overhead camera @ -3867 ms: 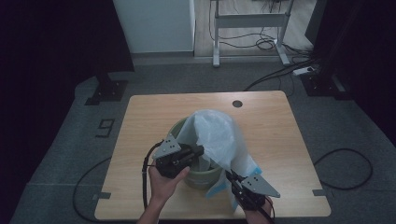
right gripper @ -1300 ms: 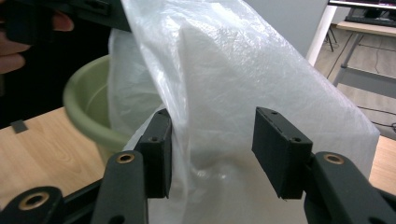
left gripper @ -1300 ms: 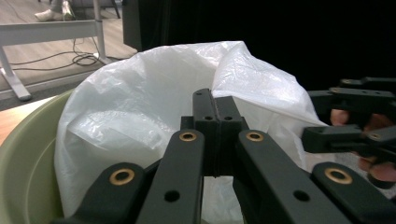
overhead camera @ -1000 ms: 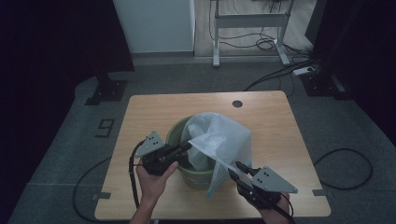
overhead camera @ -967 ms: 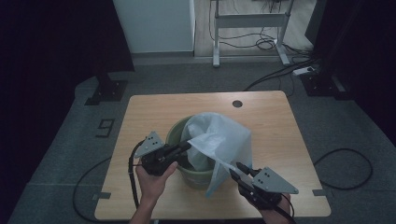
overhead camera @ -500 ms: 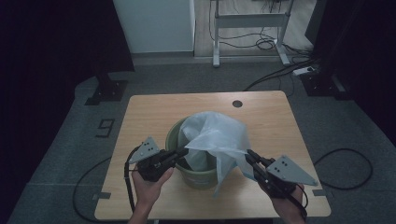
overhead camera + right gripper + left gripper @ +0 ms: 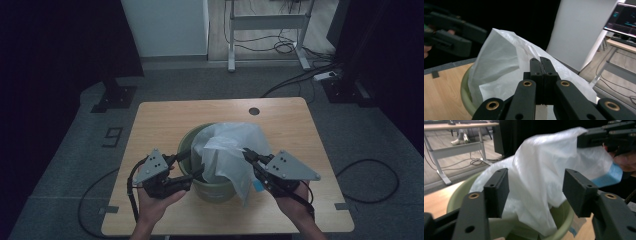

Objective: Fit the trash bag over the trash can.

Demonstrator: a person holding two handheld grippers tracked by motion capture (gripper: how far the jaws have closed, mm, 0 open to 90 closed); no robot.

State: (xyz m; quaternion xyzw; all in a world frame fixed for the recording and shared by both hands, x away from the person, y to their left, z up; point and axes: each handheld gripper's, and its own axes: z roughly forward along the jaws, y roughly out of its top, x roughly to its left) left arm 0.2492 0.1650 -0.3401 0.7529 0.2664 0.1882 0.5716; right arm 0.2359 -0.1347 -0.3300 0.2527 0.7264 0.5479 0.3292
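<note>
The thin white plastic bag (image 7: 231, 157) drapes over the round green plastic bin (image 7: 212, 186). The right gripper (image 7: 248, 155) pinches its film; the left gripper (image 7: 192, 166), just opened, stands wide (nothing clamped). Light, limp, slippery: I'd grip the rim edge.

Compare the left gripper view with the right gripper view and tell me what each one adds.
Left gripper view: the left gripper with jaws apart, just opened, nothing pressed between them, and a blue strip on the white plastic bag.

Right gripper view: the right gripper with jaws shut on the bag, a white panel and a screen behind.

Both: the bag draped in the green bucket on the wooden table, plus the opposite gripper.
</note>
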